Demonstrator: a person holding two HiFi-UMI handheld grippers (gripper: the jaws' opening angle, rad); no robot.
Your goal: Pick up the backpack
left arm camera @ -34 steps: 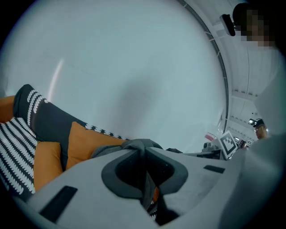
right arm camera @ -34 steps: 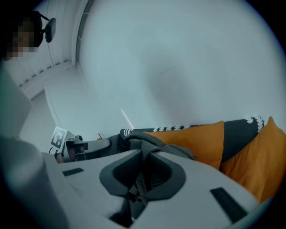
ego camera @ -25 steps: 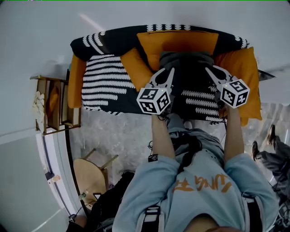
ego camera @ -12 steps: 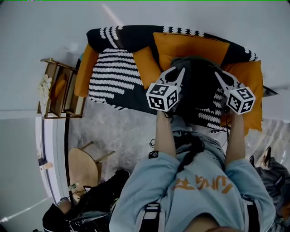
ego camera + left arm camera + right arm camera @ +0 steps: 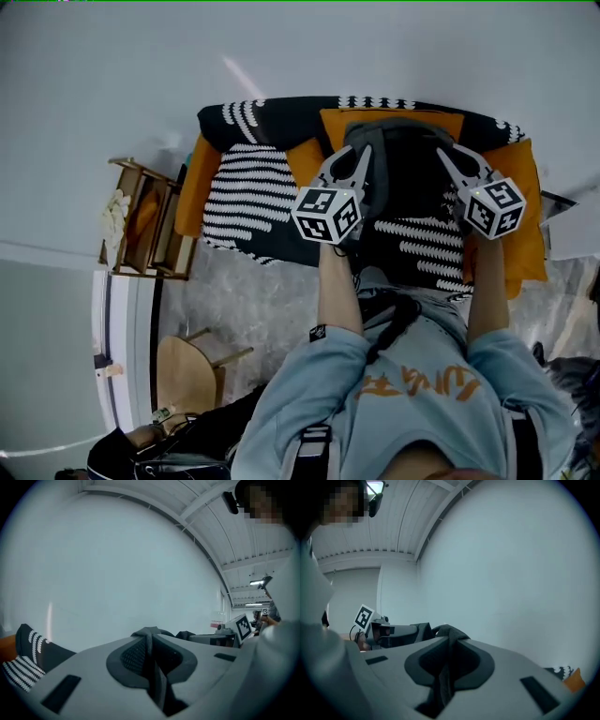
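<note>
A dark grey backpack (image 5: 403, 183) hangs in front of the sofa's orange back cushion (image 5: 394, 117), held up by its top between both grippers. At its upper left my left gripper (image 5: 361, 155) is shut on a fold of dark strap fabric (image 5: 149, 637) pinched between the pads. My right gripper (image 5: 441, 152) is shut the same way on dark strap fabric (image 5: 446, 637) at the upper right. Both point nearly level toward the pale wall. Each gripper view shows the other one's marker cube, the right one's (image 5: 243, 627) and the left one's (image 5: 363, 617).
The sofa (image 5: 253, 187) has a black and white striped cover and orange cushions (image 5: 511, 216). A wooden side shelf (image 5: 145, 230) stands left of it. A round wooden stool (image 5: 187, 375) and a black bag (image 5: 178, 450) sit on the floor at lower left.
Both grippers have risen together with the backpack still pinched, lifting it higher against the sofa's back. The jaws stayed shut.
</note>
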